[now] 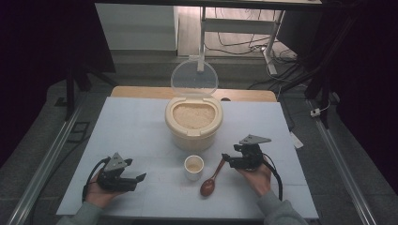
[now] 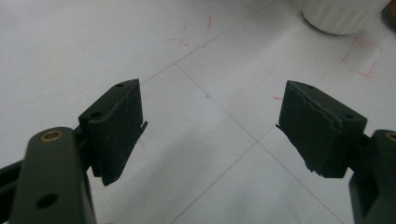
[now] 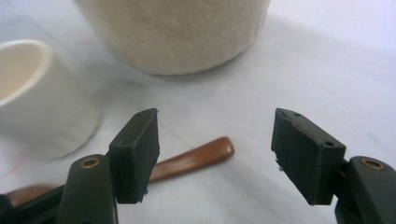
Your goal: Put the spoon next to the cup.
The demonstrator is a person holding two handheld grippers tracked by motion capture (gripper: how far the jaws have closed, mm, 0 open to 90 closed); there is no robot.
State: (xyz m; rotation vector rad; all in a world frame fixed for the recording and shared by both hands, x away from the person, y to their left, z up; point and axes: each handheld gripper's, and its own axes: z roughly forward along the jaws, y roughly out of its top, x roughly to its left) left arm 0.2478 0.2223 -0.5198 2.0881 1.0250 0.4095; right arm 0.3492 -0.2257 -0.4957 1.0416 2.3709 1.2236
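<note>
A cream rice container [image 1: 193, 123] stands at the table's middle with its clear lid [image 1: 194, 77] raised; it is full of rice. In front of it sits a small white cup [image 1: 193, 167], also seen as the white cup [image 3: 32, 98]. A brown wooden spoon [image 1: 212, 178] lies flat on the table right of the cup. My right gripper [image 1: 228, 159] is open just beyond the spoon's handle [image 3: 196, 158], which lies free on the table below the jaws. My left gripper [image 1: 138, 179] is open at the front left, and the left gripper [image 2: 210, 126] has bare table between its pads.
The pale table [image 1: 136, 126] has thin seams and faint red marks [image 2: 364, 58]. A wooden board edge [image 1: 141, 91] lies behind it. Metal rails [image 1: 47, 159] run along both sides, and a white frame with cables [image 1: 263, 42] stands at the back.
</note>
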